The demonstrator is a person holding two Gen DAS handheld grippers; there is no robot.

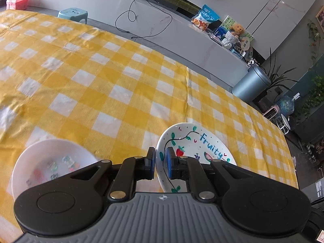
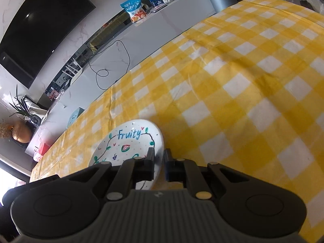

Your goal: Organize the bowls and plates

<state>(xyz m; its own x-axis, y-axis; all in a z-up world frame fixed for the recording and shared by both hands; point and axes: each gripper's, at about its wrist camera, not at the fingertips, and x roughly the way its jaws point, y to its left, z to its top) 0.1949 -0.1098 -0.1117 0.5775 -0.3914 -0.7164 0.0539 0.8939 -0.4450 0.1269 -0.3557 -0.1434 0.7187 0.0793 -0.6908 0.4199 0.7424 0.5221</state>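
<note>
A white plate painted with fruit and the word "Fruity" [image 1: 194,143] is held tilted above the yellow checked tablecloth [image 1: 101,70]. My left gripper [image 1: 161,162] is shut on its left rim. The same plate shows in the right wrist view [image 2: 129,141], where my right gripper [image 2: 160,164] is shut on its right rim. A second white bowl with small coloured prints [image 1: 50,162] sits on the cloth to the lower left of my left gripper, partly hidden by it.
The table's far edge [image 1: 141,42] runs past a long white counter [image 1: 162,20] with a snack bag, a teddy bear and cables. A blue stool [image 1: 73,14] and a grey bin [image 1: 251,85] stand beyond the table.
</note>
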